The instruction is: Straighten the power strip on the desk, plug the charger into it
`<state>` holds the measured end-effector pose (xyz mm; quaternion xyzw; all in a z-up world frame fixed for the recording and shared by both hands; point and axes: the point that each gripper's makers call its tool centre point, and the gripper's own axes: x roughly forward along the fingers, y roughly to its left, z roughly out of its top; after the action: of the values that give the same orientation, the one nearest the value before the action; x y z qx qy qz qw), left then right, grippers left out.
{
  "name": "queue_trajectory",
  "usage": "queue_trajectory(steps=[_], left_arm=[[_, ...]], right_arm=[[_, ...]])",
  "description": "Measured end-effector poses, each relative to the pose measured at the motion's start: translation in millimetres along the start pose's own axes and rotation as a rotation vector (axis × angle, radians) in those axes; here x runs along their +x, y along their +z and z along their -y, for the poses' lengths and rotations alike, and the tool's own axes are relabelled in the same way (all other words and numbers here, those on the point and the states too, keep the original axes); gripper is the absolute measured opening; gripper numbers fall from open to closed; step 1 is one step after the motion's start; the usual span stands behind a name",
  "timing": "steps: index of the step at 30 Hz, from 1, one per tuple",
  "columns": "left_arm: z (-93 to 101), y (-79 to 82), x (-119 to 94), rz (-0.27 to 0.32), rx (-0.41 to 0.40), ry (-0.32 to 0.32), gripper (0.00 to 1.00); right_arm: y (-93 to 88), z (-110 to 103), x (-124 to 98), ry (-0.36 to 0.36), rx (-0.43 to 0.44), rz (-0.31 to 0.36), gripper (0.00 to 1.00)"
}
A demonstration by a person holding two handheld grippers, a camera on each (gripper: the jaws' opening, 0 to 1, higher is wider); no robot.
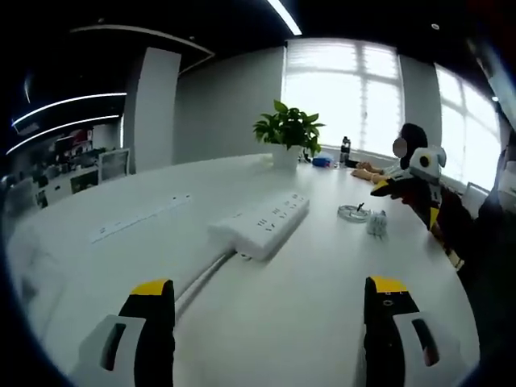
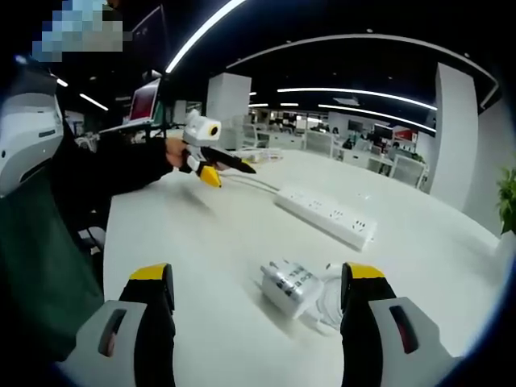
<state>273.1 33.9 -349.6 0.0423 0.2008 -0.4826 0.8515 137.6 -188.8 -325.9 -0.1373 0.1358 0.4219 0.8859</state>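
A white power strip (image 1: 262, 222) lies slanted on the white desk (image 1: 266, 322), and its cable (image 1: 201, 278) runs toward me. My left gripper (image 1: 270, 290) is open with nothing between its jaws, short of the strip. To the right of the strip lie a small white charger (image 1: 376, 223) and its coiled cable (image 1: 353, 212). In the right gripper view the charger (image 2: 289, 284) sits on the desk just ahead of my open right gripper (image 2: 258, 278), its cable (image 2: 326, 302) beside it. Beyond it lies the power strip (image 2: 326, 214). The left gripper (image 2: 211, 161) hovers at the far left.
A potted plant (image 1: 289, 129) and a dark bottle (image 1: 345, 149) stand at the desk's far end, where a person (image 1: 411, 149) sits. A flush socket row (image 1: 137, 218) is set in the desk to the left. The right gripper (image 1: 411, 181) hangs over the right edge.
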Motion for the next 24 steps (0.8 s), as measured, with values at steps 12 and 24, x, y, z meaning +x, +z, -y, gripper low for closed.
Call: queue_trajectory(steps=[12,24], left_arm=[[-0.1,-6.7,-14.8,0.004,-0.009,0.046,0.99],[2.1,-16.1,-26.3,0.024,0.000,0.082,0.99]], right_arm=[[1.4,0.8,-0.2,0.004,-0.012,-0.002,0.84],[-1.7,-0.1,4.7,0.017,-0.016,-0.016,0.85]])
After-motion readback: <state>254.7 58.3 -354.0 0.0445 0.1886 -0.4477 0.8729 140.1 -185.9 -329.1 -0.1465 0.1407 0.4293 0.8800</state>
